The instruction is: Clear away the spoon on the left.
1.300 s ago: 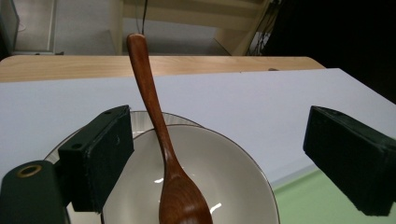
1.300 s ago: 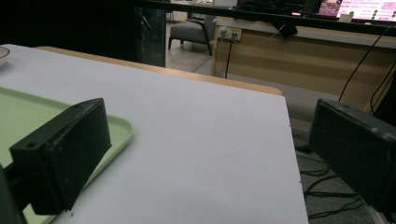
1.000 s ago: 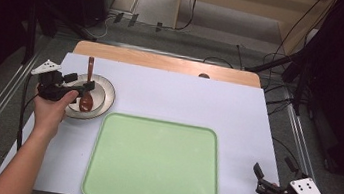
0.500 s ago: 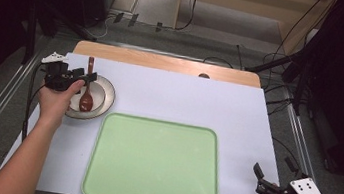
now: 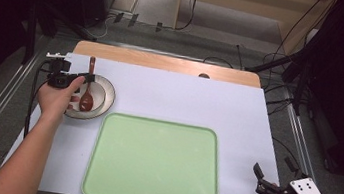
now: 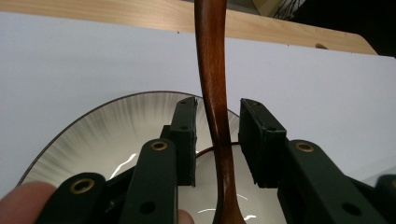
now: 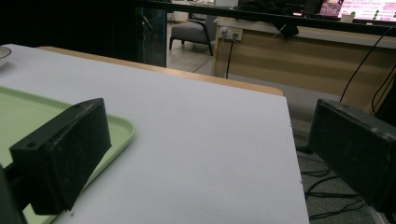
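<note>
Left forearm reaching forward, left gripper [image 6: 217,140] parted narrowly astride the wooden spoon [image 6: 215,116] handle above the plate [image 6: 100,135], seemingly not yet clamping; right gripper [image 7: 205,158] low, spread wide beside the green tray [image 7: 28,116].

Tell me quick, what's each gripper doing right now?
Left gripper: open, jaws either side of the wooden spoon handle over the bowl, not clamped.
Right gripper: open, holding nothing.

Beyond your table, a grey floor [image 5: 162,5] carries black cables [image 5: 277,50]. A wooden counter [image 7: 299,51] and grey armchair [image 7: 189,32] stand in dim surroundings.
</note>
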A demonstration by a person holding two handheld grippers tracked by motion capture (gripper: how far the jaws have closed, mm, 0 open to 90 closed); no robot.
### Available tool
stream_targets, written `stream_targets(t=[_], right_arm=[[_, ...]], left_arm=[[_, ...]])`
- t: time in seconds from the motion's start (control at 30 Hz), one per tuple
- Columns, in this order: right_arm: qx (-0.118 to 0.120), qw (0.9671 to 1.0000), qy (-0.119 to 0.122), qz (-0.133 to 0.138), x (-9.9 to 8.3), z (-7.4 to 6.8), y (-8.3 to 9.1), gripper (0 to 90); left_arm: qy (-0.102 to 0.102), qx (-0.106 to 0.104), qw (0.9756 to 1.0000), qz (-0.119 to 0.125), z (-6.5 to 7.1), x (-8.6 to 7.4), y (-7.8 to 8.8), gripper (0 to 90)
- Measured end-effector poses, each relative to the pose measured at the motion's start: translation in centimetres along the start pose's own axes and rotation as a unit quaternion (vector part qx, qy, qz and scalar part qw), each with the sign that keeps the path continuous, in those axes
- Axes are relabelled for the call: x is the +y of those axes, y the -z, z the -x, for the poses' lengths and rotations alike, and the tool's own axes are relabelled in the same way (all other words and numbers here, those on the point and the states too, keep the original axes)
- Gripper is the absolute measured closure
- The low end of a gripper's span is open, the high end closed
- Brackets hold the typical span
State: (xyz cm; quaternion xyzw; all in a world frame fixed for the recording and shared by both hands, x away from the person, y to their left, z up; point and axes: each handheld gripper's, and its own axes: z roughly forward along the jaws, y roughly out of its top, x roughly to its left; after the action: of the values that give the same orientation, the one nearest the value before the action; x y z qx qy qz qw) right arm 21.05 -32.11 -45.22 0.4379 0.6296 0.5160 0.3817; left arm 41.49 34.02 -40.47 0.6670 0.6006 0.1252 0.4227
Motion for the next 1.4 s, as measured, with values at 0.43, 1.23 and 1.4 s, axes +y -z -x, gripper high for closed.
stream_targets(t=[0.43,1.23,1.4], right_arm=[[0.001,1.0000,0.001,0.000,0.0,-0.1,0.0,0.0],[0.001,1.0000,-0.003,0.002,0.0,0.0,0.1,0.0],[0.001,1.0000,-0.002,0.002,0.0,0.0,0.0,0.0]], left_arm=[[-0.006,0.004,1.0000,-0.006,0.2,0.4,0.1,83.4],[-0.026,-0.055,0.9944,0.086,2.0,0.6,4.1,86.4],[-0.031,-0.068,0.9925,0.096,2.5,0.6,4.9,86.5]])
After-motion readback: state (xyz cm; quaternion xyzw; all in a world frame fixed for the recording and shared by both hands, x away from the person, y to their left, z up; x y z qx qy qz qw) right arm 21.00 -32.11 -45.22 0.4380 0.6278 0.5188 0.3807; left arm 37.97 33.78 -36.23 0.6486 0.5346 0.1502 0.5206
